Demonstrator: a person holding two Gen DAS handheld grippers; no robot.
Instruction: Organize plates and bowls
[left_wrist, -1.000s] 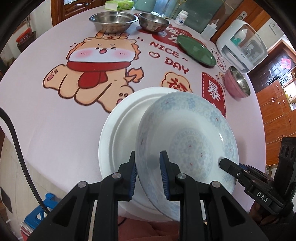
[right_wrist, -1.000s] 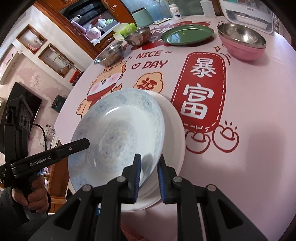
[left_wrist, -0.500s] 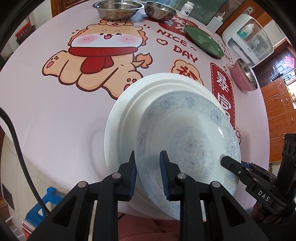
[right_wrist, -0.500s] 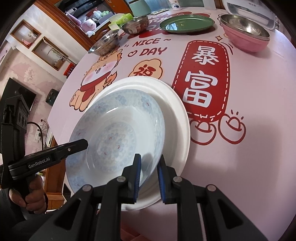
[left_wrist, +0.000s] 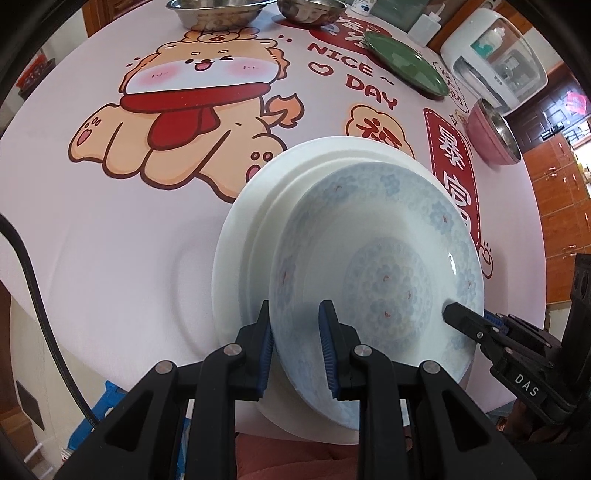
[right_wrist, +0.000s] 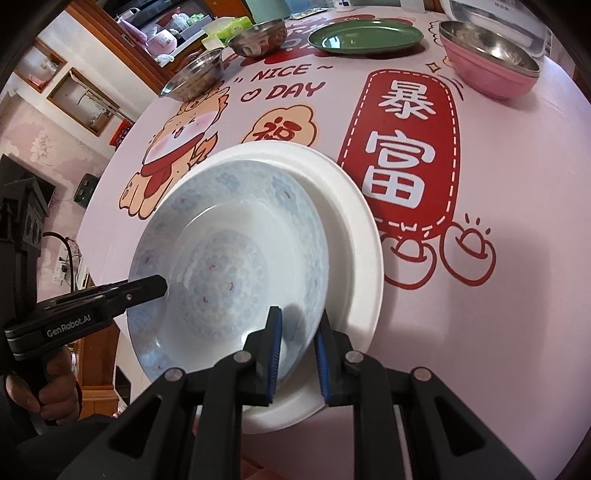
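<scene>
Wooden cabinets and pale floral wallpaper surround the table.

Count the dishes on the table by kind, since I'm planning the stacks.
Plates: 3, white plate, blue-patterned plate, green plate.
Steel bowls: 2, wide steel bowl, small steel bowl.
Pink bowls: 1, pink bowl.
Total: 6.

Left tongs clamp blue-patterned bowl – over white plate
</scene>
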